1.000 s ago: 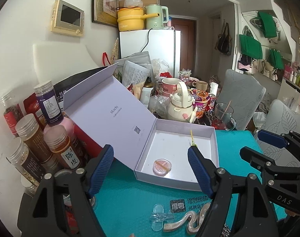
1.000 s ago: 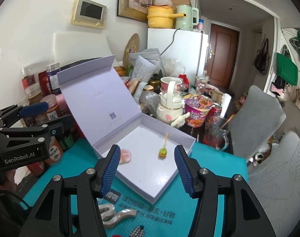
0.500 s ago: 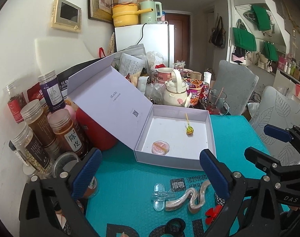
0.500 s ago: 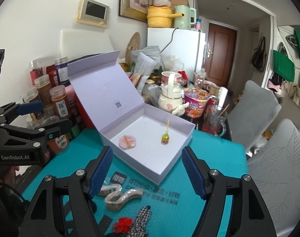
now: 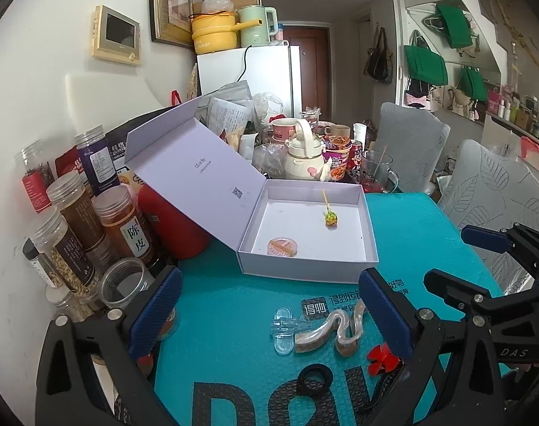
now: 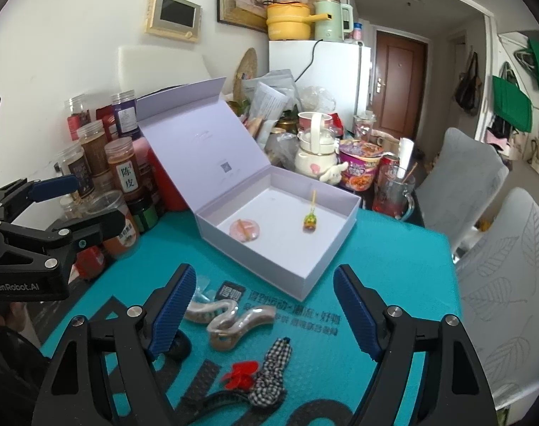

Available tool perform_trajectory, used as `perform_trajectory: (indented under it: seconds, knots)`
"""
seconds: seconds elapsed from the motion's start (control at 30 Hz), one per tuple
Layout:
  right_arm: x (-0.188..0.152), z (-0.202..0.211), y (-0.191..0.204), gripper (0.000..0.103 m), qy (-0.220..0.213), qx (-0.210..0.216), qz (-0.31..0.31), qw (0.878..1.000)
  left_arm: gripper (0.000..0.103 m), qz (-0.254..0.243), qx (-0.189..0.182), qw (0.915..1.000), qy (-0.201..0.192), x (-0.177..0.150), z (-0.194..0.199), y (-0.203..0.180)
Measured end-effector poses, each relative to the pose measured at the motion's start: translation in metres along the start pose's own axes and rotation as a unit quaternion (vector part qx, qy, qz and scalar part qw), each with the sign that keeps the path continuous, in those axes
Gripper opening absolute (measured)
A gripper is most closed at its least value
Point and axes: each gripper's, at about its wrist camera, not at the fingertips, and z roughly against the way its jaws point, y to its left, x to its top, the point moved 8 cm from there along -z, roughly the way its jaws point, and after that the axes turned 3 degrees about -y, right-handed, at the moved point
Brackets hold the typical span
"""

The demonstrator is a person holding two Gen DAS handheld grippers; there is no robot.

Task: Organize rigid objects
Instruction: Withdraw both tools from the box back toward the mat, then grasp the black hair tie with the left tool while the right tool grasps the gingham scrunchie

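An open lavender box stands on the teal mat with its lid leaning left. Inside lie a pink round disc and a lollipop. In front of the box lie a wavy clip, a clear clip, a black ring, a red bow and a checkered bow. My left gripper is open and empty above the clips. My right gripper hovers over the wavy clip, its jaws opening with nothing held.
Several spice jars and a red canister crowd the mat's left edge. A teapot, noodle cup and glass mug stand behind the box. Grey chairs are at the right.
Both grippers have drawn back from the box toward the mat's near side and their jaws have widened. The clips, ring and bows have come into view.
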Motion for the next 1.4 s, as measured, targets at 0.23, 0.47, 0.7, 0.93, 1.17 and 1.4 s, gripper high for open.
perform_trajectory:
  seconds: [0.23, 0.47, 0.7, 0.93, 1.17, 1.4]
  knots:
    - [-0.018, 0.005, 0.006, 0.081, 0.009, 0.002, -0.002, 1.0, 0.101, 0.001, -0.011, 0.9997, 0.021, -0.018, -0.003, -0.005]
    - [-0.039, 0.004, 0.008, 0.081, 0.018, 0.005, -0.012, 1.0, 0.101, -0.005, -0.02, 0.9992, 0.034, -0.036, -0.008, -0.007]
    - [-0.063, -0.004, 0.012, 0.081, 0.035, 0.017, -0.019, 0.999, 0.101, 0.001, -0.042, 0.9978, 0.052, -0.056, -0.013, -0.009]
    - [-0.083, -0.008, 0.015, 0.081, 0.054, 0.028, -0.03, 0.998, 0.101, -0.003, -0.061, 0.9948, 0.081, -0.078, -0.021, -0.018]
    - [-0.106, -0.019, 0.009, 0.081, 0.082, 0.028, -0.043, 0.995, 0.101, -0.016, -0.076, 0.9899, 0.119, -0.102, -0.037, -0.029]
    - [-0.122, -0.031, -0.005, 0.081, 0.108, 0.018, -0.059, 0.992, 0.101, -0.01, -0.09, 0.9847, 0.149, -0.123, -0.055, -0.033]
